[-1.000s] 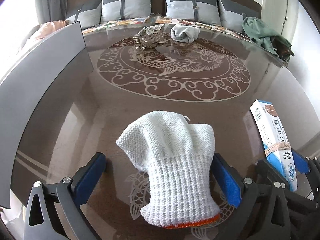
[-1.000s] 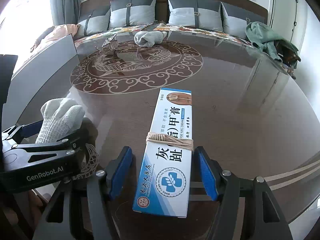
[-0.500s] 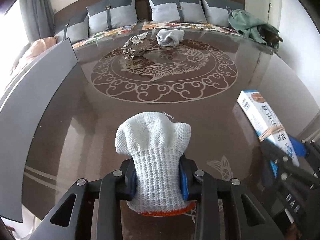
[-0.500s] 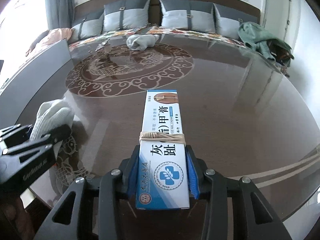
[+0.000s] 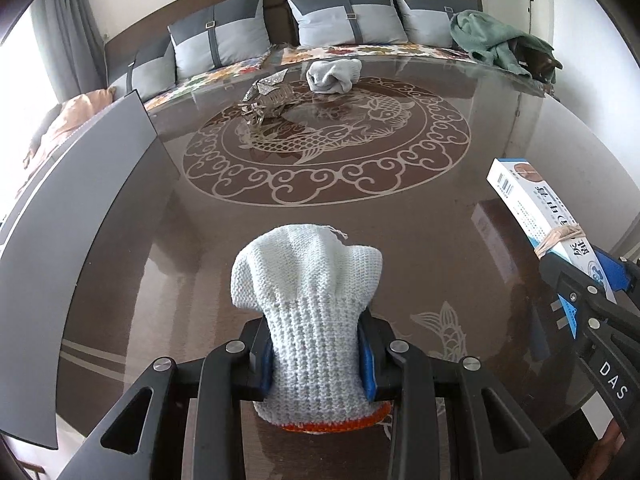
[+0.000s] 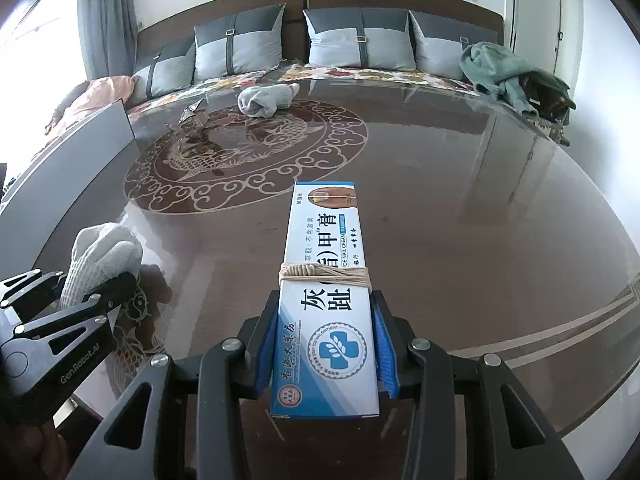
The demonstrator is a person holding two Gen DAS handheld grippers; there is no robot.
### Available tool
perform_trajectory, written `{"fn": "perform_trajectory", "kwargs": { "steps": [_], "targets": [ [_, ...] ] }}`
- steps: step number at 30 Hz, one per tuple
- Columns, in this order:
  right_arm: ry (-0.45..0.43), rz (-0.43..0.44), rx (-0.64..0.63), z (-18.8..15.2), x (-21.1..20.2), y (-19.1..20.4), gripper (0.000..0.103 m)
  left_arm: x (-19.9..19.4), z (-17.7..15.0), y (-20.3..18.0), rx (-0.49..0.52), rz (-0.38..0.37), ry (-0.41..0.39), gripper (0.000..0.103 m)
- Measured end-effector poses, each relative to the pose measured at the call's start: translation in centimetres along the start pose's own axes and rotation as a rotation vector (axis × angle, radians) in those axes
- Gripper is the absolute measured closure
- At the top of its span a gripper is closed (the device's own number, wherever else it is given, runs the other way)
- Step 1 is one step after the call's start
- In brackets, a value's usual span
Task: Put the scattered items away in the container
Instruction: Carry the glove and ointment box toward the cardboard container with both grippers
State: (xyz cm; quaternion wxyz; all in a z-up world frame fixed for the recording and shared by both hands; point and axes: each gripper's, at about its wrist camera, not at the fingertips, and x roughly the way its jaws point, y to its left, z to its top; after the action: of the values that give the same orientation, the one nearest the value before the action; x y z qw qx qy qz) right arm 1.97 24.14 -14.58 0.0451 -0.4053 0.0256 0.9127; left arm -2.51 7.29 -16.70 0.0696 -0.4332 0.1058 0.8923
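Note:
A white knitted glove with an orange cuff sits between the blue pads of my left gripper, which is shut on its wrist part. The glove shows again at the left of the right wrist view. My right gripper is shut on a blue and white cream box with a rubber band round it. The box points forward over the glass table. A grey container wall curves along the left side of the table.
On the far side of the patterned glass table lie a grey rolled cloth and a silvery crumpled wrapper. Behind them stands a sofa with grey cushions and a green cloth.
Both grippers went from open to shut: the left closed on the glove, the right closed on the cream box. Both views tilted a little.

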Motion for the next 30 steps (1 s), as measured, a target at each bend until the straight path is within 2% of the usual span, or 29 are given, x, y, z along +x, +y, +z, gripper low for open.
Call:
{"fn": "perform_trajectory", "kwargs": {
  "steps": [10, 23, 30],
  "targets": [
    [-0.004, -0.021, -0.032, 0.1, -0.1, 0.6, 0.061, 0.1, 0.0, 0.5, -0.022, -0.026, 0.0, 0.07],
    [0.013, -0.031, -0.123, 0.3, 0.2, 3.2, 0.061, 0.2, 0.0, 1.5, -0.068, -0.078, 0.015, 0.071],
    [0.051, 0.013, -0.121, 0.7, -0.5, 4.4, 0.061, -2.0, -0.1, 3.5, -0.112, -0.099, -0.002, 0.071]
  ]
}}
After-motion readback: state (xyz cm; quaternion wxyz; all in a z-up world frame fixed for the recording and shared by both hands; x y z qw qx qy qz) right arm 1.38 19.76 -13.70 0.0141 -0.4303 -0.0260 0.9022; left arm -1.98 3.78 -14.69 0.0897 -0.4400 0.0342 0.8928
